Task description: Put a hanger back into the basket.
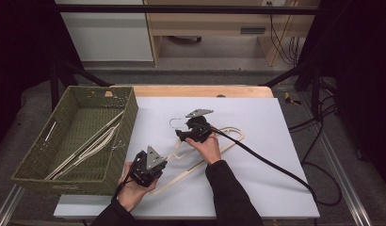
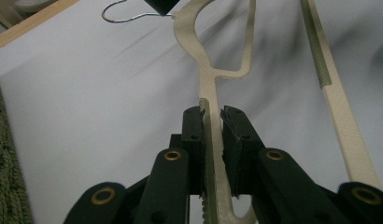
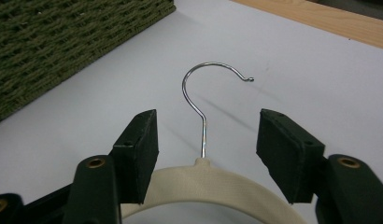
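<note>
Your left gripper pinches one arm of the cream clothes hanger near the front of the white table, jaws closed on it. Farther out, your right gripper sits with jaws wide apart astride the hanger's neck, holding nothing, wire hook beyond. At left, the green woven basket holds more hangers.
</note>
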